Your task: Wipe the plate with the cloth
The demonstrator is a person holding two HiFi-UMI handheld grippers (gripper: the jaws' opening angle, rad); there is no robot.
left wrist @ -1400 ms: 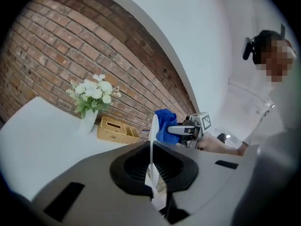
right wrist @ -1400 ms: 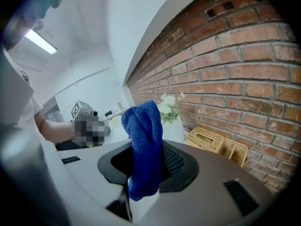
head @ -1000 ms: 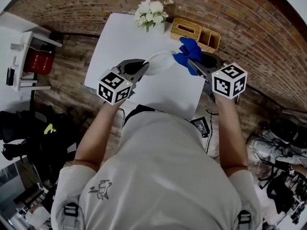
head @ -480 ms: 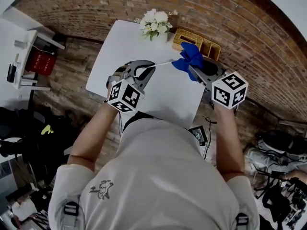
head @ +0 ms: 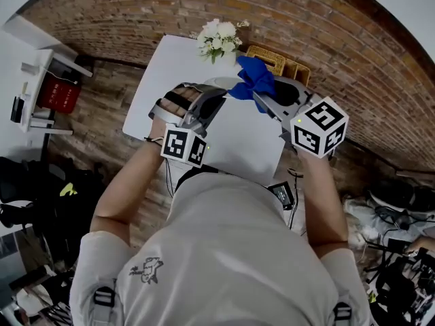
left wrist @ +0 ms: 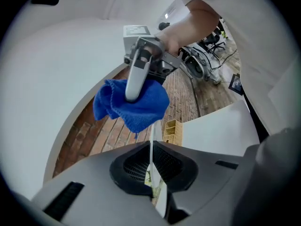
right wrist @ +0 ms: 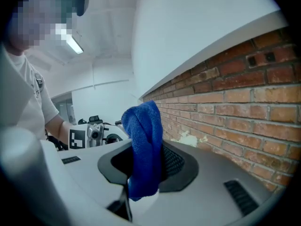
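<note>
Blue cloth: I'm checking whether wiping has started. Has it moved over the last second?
Yes. The blue cloth, held in the right gripper, has shifted left in the head view, closer to the flowers.

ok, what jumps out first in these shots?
The bright blue cloth, pinched in the right gripper above the white table. Next, the left gripper clamps a thin white plate by its rim, close beside the cloth. White flowers sit at the table's far edge.
</note>
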